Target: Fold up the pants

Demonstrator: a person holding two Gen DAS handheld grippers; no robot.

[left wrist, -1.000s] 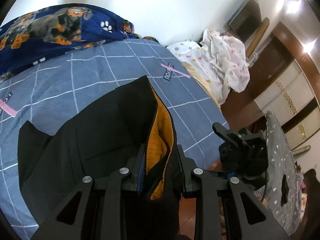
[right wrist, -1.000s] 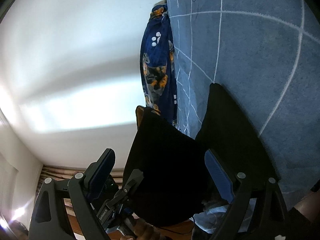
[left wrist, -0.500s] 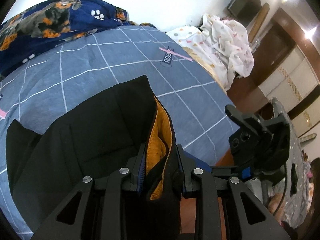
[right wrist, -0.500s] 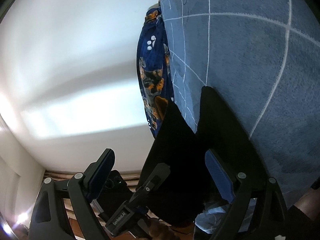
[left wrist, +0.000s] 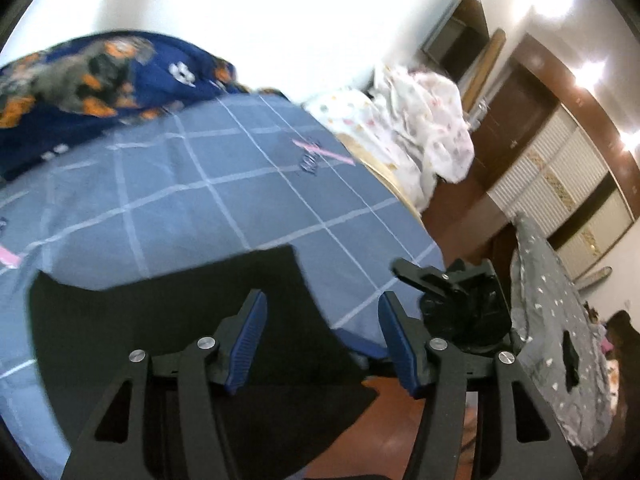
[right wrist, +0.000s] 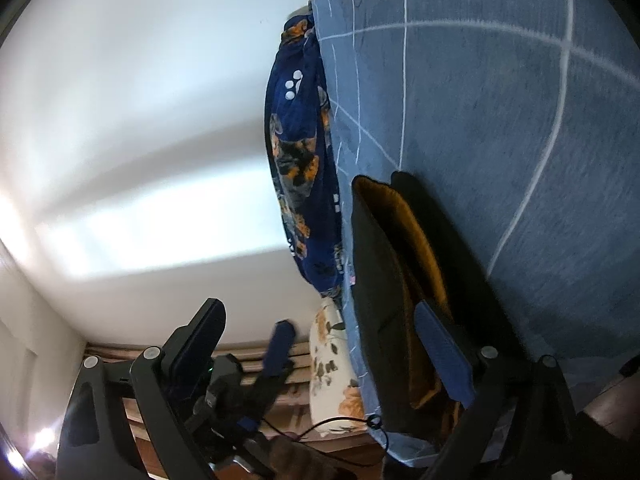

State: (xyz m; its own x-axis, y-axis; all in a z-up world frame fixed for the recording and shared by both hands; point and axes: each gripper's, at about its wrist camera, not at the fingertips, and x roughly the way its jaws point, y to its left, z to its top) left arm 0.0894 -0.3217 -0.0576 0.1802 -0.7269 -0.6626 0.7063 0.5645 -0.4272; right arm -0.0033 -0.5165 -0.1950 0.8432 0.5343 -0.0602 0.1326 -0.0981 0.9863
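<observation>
The black pants with an orange lining lie on the blue checked bed sheet, partly hanging over the bed's near edge. My left gripper is open and empty just above them. In the right wrist view the pants show their orange lining at the waist opening. My right gripper is open and empty, one finger beside the pants. The right gripper also shows in the left wrist view, past the bed edge.
A dark blue dog-print blanket is bunched at the bed's far side. A white patterned cloth lies to the right. A grey dotted cover, wooden floor and wardrobe doors are at the right. A flowered pillow lies near the bed.
My left gripper has opened and let go of the pants' waist, and the pants have dropped flat on the bed. The right gripper stays open.
</observation>
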